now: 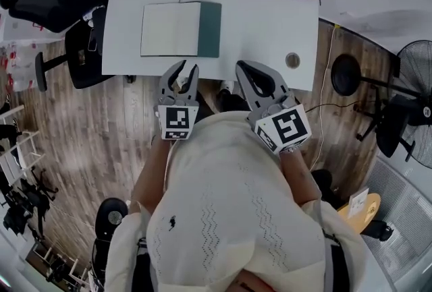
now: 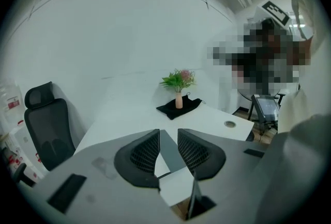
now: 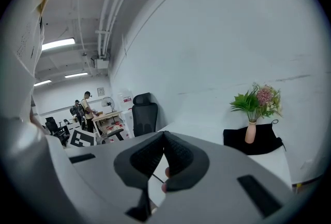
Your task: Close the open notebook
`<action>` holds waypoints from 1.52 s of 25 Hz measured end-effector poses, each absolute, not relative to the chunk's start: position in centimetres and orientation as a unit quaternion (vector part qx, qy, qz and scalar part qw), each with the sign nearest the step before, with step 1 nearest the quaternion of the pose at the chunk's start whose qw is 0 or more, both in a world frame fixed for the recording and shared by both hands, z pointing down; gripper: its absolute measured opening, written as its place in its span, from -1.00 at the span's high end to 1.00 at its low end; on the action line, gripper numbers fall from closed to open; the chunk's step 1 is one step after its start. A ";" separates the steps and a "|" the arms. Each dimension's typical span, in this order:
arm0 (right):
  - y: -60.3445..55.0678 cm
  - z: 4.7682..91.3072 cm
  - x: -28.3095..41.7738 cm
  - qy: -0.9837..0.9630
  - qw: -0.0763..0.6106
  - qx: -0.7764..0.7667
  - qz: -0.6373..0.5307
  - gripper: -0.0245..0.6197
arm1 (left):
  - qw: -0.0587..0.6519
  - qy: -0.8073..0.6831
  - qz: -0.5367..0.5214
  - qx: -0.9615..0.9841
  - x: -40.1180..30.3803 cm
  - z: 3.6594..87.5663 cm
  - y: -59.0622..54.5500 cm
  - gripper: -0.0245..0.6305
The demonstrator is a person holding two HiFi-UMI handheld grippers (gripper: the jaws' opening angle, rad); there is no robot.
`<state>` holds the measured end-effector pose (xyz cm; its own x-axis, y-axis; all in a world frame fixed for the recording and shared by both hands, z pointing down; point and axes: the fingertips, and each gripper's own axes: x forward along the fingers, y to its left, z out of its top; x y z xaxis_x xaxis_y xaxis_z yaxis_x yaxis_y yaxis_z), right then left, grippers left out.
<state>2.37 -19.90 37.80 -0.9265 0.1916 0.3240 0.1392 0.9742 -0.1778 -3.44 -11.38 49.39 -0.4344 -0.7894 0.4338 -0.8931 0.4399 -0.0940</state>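
Left gripper (image 1: 187,68) jaws apart, empty, just below notebook (image 1: 172,29). Right gripper (image 1: 243,68) jaws closed, empty, near notebook's right corner. Notebook lies open, flat on white table (image 1: 270,27).

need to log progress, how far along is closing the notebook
Done: nothing yet. The notebook lies open on the table, pale page up, green cover showing at its right. In hand: the left gripper, jaws apart and empty, is at the table's near edge, just short of it; the right gripper is shut on nothing. Left: reach a cover and fold it over.
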 end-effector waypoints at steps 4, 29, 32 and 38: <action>-20.0 38.2 2.6 -0.978 0.176 -0.078 0.078 0.92 | 0.182 -0.817 0.196 0.510 -3.1 52.7 -11.2 0.59; -19.7 39.8 1.2 -0.973 0.214 0.004 0.085 0.92 | 0.193 -0.640 0.439 0.601 -3.9 65.1 -12.2 0.55; -19.8 40.0 1.0 -0.972 0.219 0.013 0.087 0.92 | 0.183 -0.616 0.471 0.604 -3.9 65.9 -12.4 0.50; -20.4 40.4 0.9 -0.969 0.224 0.033 0.094 0.92 | 0.147 -0.576 0.529 0.606 -4.2 66.9 -13.3 0.49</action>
